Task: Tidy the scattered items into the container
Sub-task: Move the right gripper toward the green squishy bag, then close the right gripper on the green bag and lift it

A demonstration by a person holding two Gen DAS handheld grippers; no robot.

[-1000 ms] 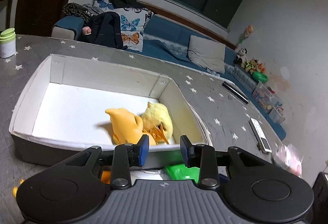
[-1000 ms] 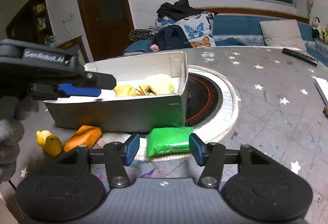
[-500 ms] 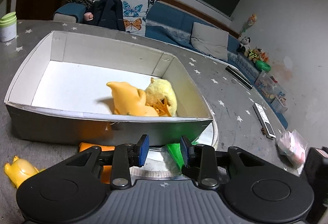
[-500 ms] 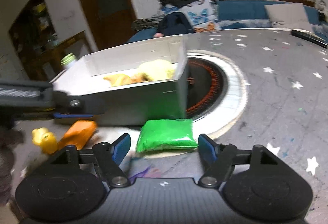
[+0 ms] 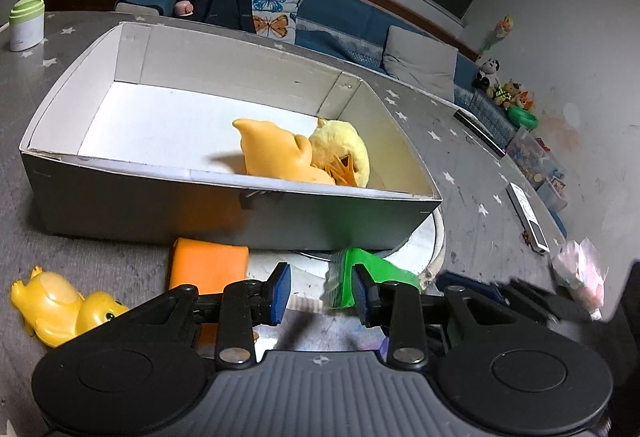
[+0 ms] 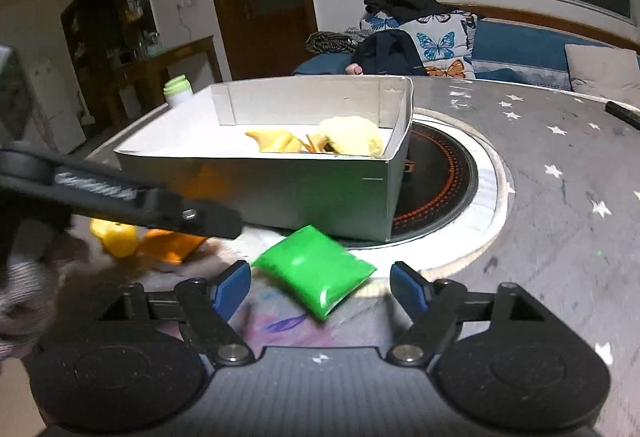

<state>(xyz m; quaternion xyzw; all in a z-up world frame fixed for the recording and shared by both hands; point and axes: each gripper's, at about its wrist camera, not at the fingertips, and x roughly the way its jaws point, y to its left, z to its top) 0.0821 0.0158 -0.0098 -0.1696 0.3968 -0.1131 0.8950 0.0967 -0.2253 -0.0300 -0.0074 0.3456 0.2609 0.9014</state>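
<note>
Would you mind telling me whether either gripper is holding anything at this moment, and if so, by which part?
Nothing is held. The right gripper is open around the green packet on the table, not clamped; the left gripper is open and empty.

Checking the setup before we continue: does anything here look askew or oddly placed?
Yes. The box sits partly on the round cooktop, its corner overhanging the black glass. The green packet lies skewed in front of it.

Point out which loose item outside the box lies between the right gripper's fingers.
The green pouch, between the open right gripper fingers; the orange block and yellow duck lie off left.
</note>
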